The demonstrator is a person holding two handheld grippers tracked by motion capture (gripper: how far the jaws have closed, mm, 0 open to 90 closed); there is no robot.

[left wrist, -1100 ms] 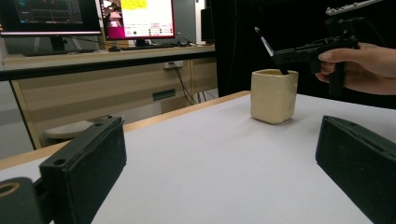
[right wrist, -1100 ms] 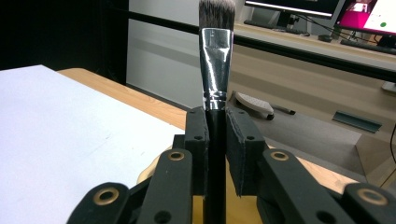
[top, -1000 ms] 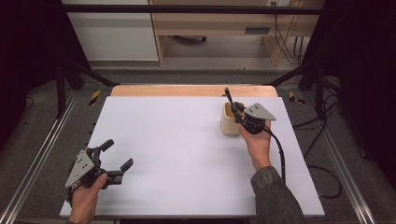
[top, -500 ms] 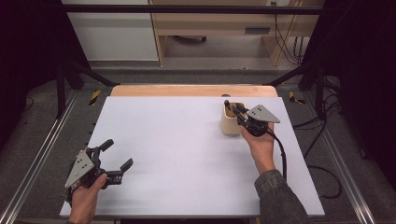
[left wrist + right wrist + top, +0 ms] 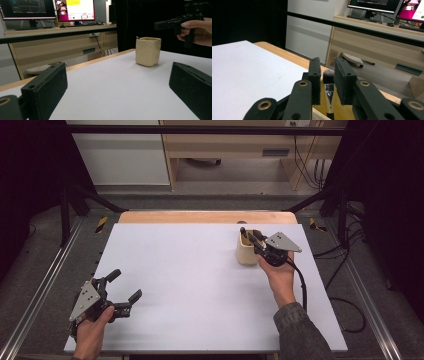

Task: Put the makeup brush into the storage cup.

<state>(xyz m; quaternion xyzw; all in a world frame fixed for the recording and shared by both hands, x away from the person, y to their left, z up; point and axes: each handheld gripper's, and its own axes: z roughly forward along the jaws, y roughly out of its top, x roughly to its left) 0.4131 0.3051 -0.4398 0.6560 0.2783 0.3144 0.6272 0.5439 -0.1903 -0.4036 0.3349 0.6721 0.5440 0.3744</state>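
Brush (image 5: 328, 85) clenched in right gripper (image 5: 329, 82) fingers, bristles up, over cream cup (image 5: 246, 251): lower straight, then release; left gripper (image 5: 120, 292) fingers released.

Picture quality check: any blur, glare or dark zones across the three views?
High view: white table evenly lit, sides fall to black, cup casts little shadow. Left gripper view: cup sharp, near jaws soft, monitors bright. Right gripper view: brush and jaws fairly sharp, left background black.

Cream-yellow cup (image 5: 246, 252) on the plain white table (image 5: 190, 285), light wood strip along the table's far edge. The brush (image 5: 328, 93) in the cup: dark bristles, shiny silver ferrule. Grippers all black.
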